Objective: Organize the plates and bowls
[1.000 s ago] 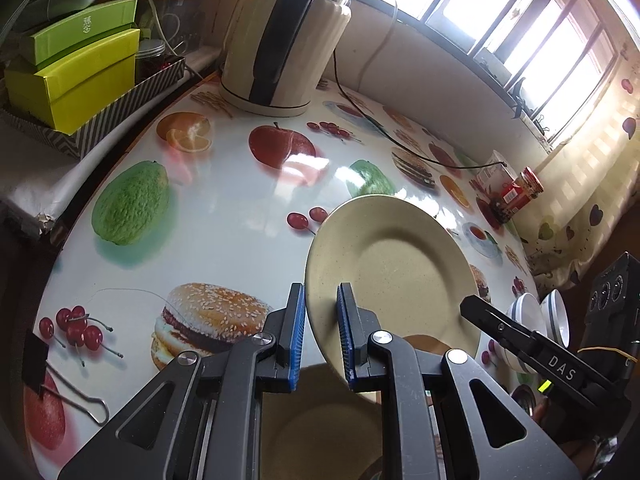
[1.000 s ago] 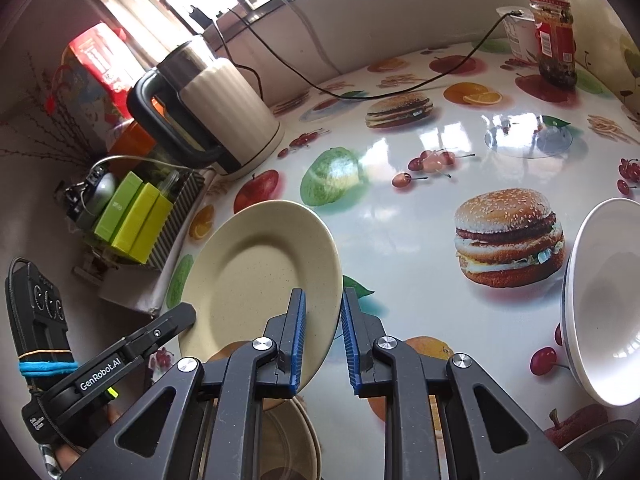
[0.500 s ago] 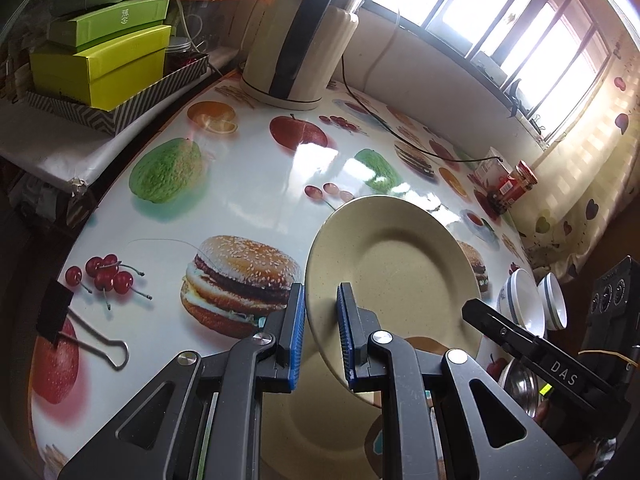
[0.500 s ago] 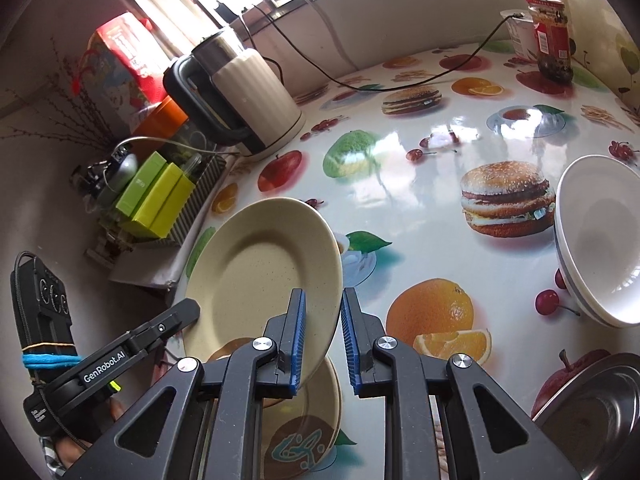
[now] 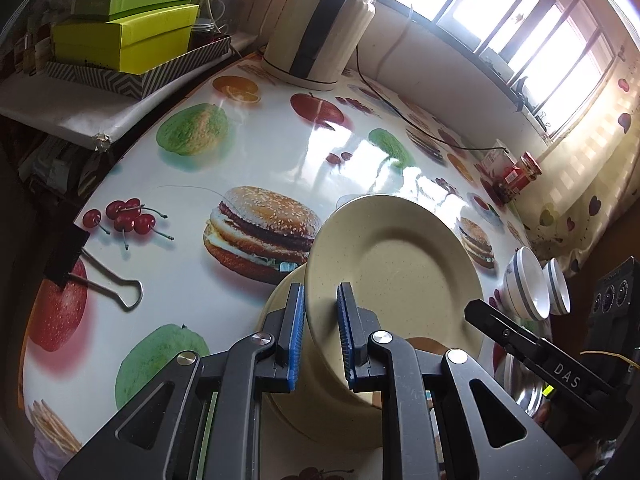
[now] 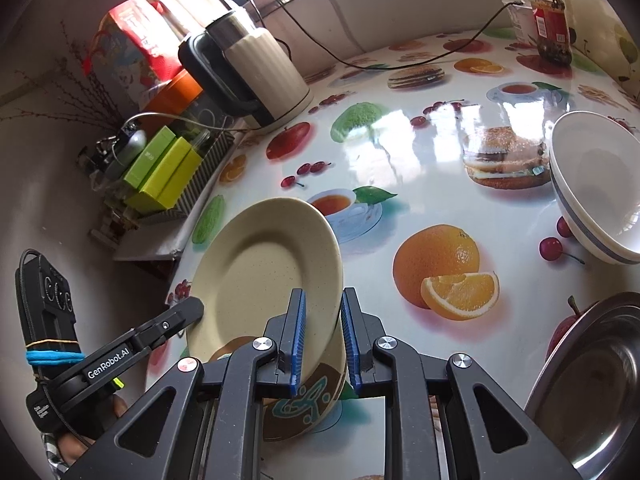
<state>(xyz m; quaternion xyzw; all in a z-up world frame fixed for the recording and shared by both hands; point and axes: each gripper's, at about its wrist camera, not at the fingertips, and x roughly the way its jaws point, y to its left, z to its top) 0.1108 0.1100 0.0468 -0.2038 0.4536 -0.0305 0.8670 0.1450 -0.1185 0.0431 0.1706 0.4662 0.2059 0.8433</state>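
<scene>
Two grippers meet on one beige plate (image 5: 400,264), each taking an opposite side of its rim. Left gripper (image 5: 320,334): blue ribbed pads straddle the rim, a sliver of gap on either side; whether they pinch it I cannot tell. Right gripper (image 6: 322,336): same picture, rim between the pads, contact unclear. The plate is tilted, raised just above a second plate (image 6: 308,400) lying flat on the desk (image 5: 280,148); that one shows a brown centre with teal markings.

Held plate: round, matte, faintly speckled, shallow well with a broad rim.

Desk: glossy cloth printed with burgers, fruit and cherries.

Count: two white bowls (image 6: 596,196), nested, grey band at the rim, standing well to the right of the plate; in the left view they appear side by side (image 5: 536,288). One steel dish (image 6: 592,384), shiny, at the near right. One ribbed cream kettle (image 6: 260,76) far back. One black binder clip (image 5: 92,268) at the desk's left edge.
</scene>
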